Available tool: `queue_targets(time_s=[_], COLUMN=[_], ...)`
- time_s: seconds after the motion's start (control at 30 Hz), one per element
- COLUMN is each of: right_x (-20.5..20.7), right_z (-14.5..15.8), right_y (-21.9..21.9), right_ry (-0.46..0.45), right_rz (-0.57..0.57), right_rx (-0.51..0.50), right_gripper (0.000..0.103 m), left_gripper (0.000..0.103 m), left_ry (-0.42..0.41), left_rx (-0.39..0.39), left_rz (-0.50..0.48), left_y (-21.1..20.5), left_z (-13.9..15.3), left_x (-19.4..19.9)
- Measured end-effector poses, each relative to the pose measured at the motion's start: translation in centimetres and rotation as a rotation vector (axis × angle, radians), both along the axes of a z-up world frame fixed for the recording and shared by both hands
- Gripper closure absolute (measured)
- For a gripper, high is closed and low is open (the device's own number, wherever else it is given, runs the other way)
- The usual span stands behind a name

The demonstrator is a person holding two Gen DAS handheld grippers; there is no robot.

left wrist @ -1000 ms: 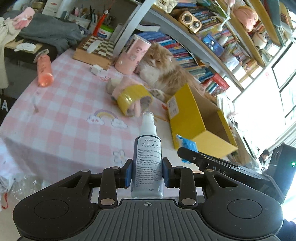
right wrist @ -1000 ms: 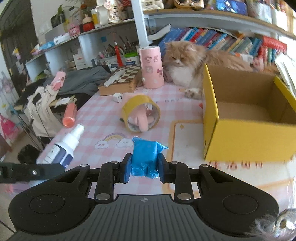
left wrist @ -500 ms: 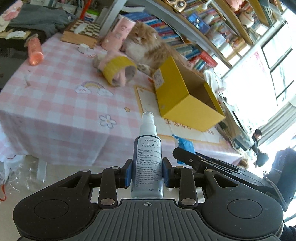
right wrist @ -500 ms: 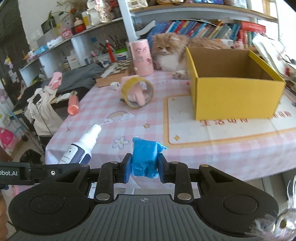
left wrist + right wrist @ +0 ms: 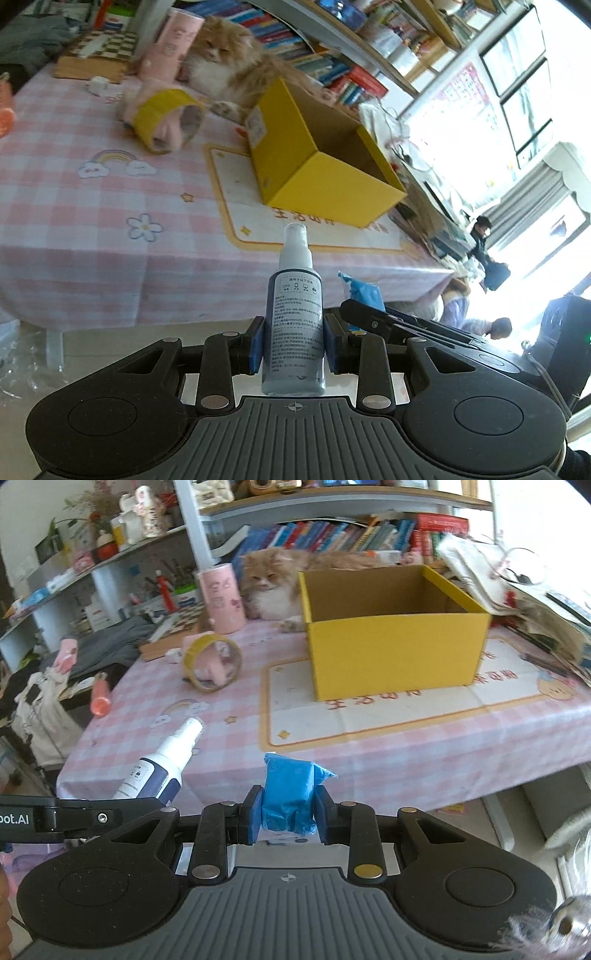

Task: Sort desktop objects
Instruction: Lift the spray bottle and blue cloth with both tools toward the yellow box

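Left gripper (image 5: 294,345) jaws clamped on upright spray bottle (image 5: 294,332), right gripper (image 5: 289,818) jaws gripping blue packet (image 5: 290,795), yellow box (image 5: 395,651) open on the bench (image 5: 221,734), cat (image 5: 269,587) behind it

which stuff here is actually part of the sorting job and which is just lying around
Part of the job:
- spray bottle, clamped in the left gripper
- blue packet, clamped in the right gripper
- yellow box, open
- tape roll

Just lying about:
- cat
- pink cup
- chessboard
- books
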State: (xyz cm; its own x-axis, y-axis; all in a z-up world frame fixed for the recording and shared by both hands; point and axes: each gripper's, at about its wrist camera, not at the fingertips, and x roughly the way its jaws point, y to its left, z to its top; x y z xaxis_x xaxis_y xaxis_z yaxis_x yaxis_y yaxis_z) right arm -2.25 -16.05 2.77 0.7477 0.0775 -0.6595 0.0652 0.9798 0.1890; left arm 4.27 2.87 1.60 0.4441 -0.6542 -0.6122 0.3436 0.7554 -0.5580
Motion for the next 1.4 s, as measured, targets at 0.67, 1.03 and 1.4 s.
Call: queue_targets(time_s=[0.67, 1.03, 1.4], right_x=[-0.1, 1.3, 2.3], right_z=[-0.2, -0.2, -0.9], right_y=[-2.5, -4.2, -5.9], right_ry=[0.029, 0.036, 0.069], right_rz=[-0.083, -0.085, -0.102], right_rx=[-0.017, -0.02, 0.008], right_gripper=[0.077, 0.077, 0.077], left_gripper=[0.072, 0.072, 0.072], left_ry=[-0.014, -0.011, 0.006], left_rx=[0.011, 0.019, 0.053], left_rz=[-0.123, -0.131, -0.183], left_y=[-3.9, -5.8, -7.9], left_z=[0.1, 0.1, -0.4], left_x=[1.9, 3.2, 4.4])
